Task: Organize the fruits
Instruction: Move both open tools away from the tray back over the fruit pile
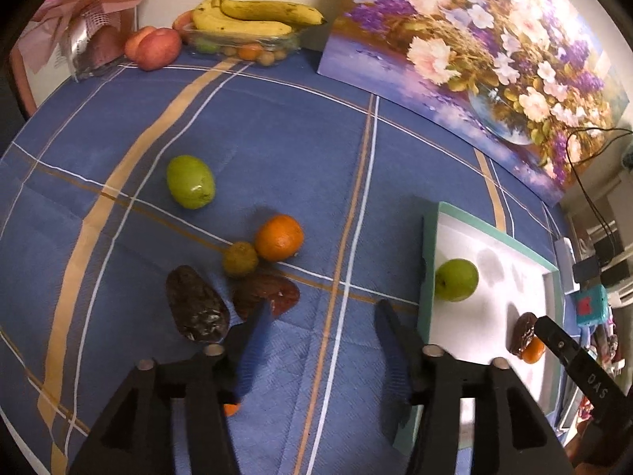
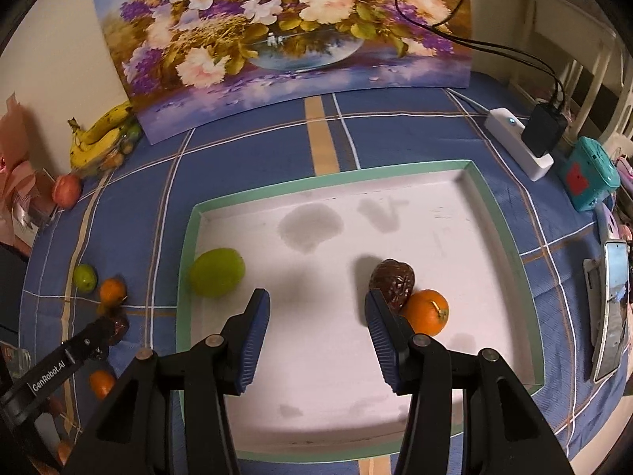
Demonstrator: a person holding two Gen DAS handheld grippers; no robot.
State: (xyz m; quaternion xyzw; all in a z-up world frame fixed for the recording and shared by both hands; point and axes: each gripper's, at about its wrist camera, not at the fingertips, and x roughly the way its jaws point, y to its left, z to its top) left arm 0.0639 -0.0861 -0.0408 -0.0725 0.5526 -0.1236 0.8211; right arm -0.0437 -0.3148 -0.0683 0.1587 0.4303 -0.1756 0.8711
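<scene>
A white tray with a green rim (image 2: 190, 237) holds a green apple (image 2: 217, 272), a dark brown wrinkled fruit (image 2: 393, 279) and an orange (image 2: 427, 310). My right gripper (image 2: 316, 308) is open and empty above the tray, its right finger beside the brown fruit. My left gripper (image 1: 322, 316) is open and empty over the blue cloth. Ahead of it lie a green apple (image 1: 190, 182), an orange (image 1: 279, 237), a small olive-green fruit (image 1: 240, 258), a dark brown fruit (image 1: 196, 303) and a reddish-brown fruit (image 1: 273, 291). The tray (image 1: 429, 237) shows at the right.
A clear dish with bananas (image 1: 253, 16) and small fruits, and a peach (image 1: 156, 47), stand at the back. A flower painting (image 2: 285, 39) leans on the wall. A power strip (image 2: 518, 142), teal box (image 2: 589, 174) and phone (image 2: 613, 308) lie to the right. Another small orange (image 2: 101, 384) lies near the left gripper.
</scene>
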